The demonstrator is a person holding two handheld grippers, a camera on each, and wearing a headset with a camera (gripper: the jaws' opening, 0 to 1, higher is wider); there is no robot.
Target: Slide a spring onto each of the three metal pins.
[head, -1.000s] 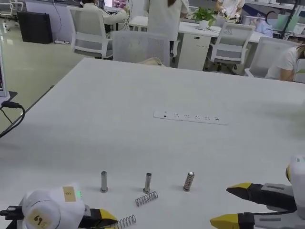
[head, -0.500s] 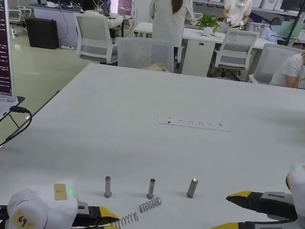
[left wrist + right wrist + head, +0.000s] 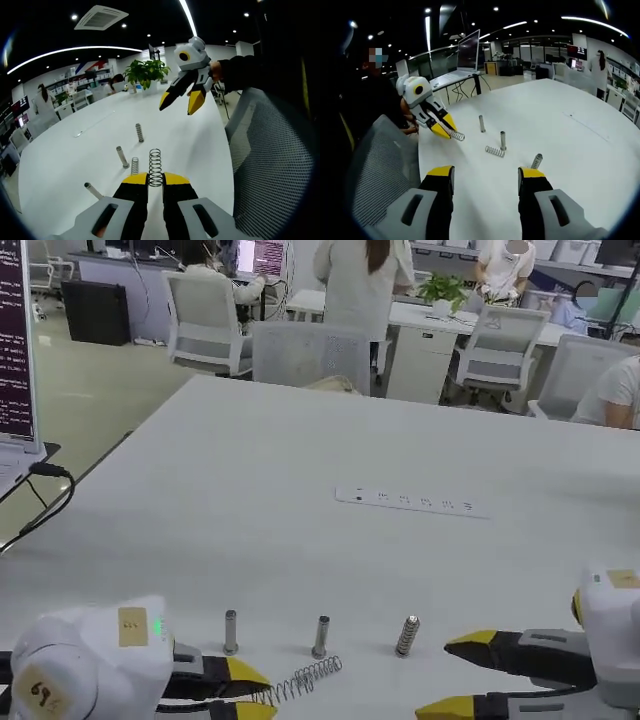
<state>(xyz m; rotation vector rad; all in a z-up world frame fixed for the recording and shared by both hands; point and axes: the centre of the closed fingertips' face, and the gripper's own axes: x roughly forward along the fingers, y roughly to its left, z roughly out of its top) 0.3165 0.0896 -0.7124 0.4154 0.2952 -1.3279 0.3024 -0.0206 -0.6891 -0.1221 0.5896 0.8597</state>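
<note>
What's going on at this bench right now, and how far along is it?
A person works two handheld grippers over a white table. The left gripper is shut on a spring close to three upright pins. The right-hand pin already wears a spring, while the middle pin and the left-hand pin are bare. A loose spring lies on the table beside the middle pin. The right gripper is open and holds nothing.

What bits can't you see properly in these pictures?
Head view: the held spring and loose spring run together, so where each ends is unclear.
Head view: the right gripper has its lower jaw cut by the bottom edge.
Head view: the text on the screen is too small and cut by the left edge.
</note>
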